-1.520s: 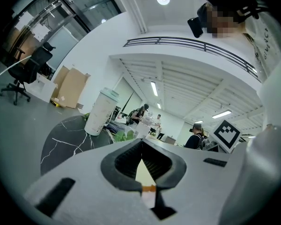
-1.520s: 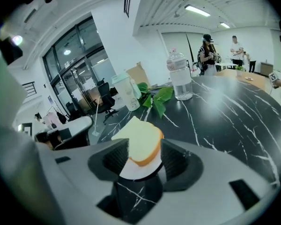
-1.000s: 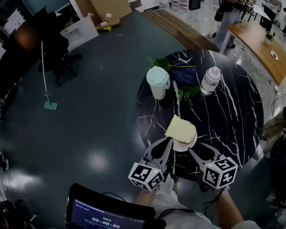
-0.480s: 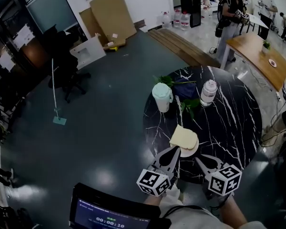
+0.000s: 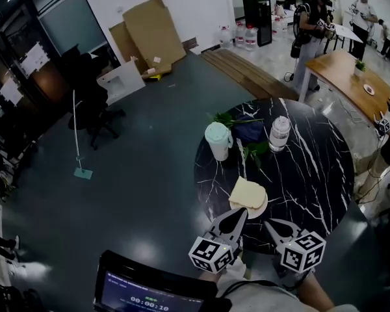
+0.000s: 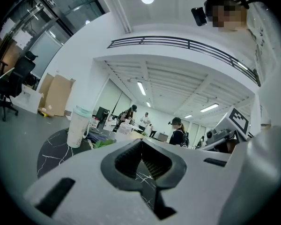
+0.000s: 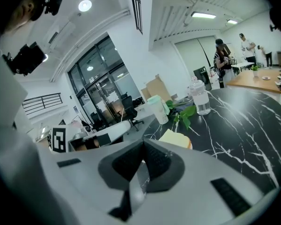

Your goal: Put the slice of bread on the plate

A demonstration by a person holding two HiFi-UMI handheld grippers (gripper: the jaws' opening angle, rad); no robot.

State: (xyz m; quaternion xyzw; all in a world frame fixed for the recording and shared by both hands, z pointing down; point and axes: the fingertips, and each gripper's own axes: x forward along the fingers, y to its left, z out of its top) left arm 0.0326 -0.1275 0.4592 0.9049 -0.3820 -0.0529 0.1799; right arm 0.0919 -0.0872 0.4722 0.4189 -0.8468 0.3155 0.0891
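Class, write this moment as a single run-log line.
slice of bread: on plate | left gripper: shut, empty | right gripper: shut, empty

The dark screen (image 5: 149, 294) by the person shows a timer, seemingly 00:00:10. Two cubes (image 5: 212, 253) carry black-and-white square markers, with no letters on them.

The left tool (image 5: 238, 214) and right tool (image 5: 269, 223) hover side by side, both with jaws pressed together.
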